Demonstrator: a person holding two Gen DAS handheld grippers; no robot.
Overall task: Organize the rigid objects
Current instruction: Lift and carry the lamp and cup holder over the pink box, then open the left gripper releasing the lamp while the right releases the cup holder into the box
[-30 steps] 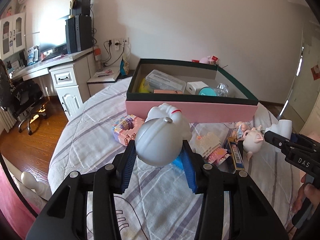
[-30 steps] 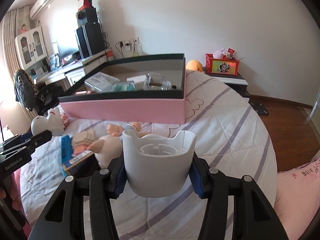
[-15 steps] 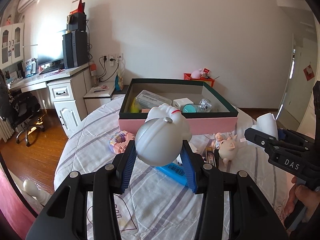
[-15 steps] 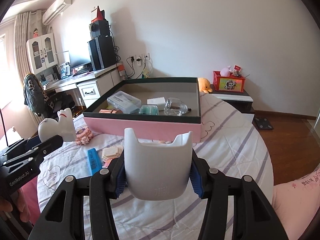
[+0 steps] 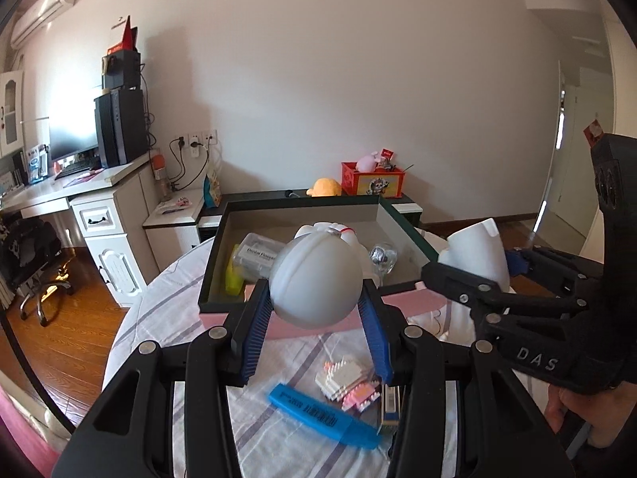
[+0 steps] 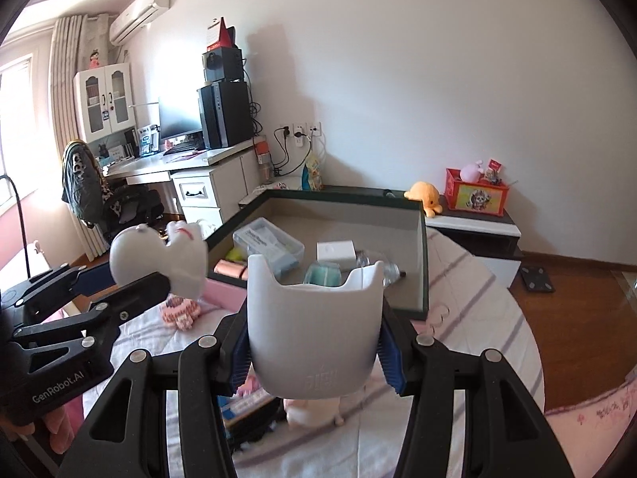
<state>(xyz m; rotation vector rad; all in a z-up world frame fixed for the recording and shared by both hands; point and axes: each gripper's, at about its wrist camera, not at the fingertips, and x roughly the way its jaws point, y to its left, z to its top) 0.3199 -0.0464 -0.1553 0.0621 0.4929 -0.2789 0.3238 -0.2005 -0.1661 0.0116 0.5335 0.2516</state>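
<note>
Both wrist views face the pink box (image 5: 402, 300) (image 6: 223, 292) closely, from opposite sides

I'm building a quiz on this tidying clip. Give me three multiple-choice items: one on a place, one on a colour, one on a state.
1. Where does the blue bar lie?
A. inside the box
B. on the bedcover in front of the box
C. on the desk

2. What colour is the box's outer front wall?
A. pink
B. yellow
C. black

3. What is the right hand-held gripper doing?
A. hanging open
B. shut on nothing
C. shut on a white cup-shaped shell

Answers:
1 B: the blue bar rests on the striped bedcover, outside the box.
2 A: the wall below the dark rim is pink.
3 C: the right hand-held gripper clamps the white cup-shaped shell between its blue pads.
</note>
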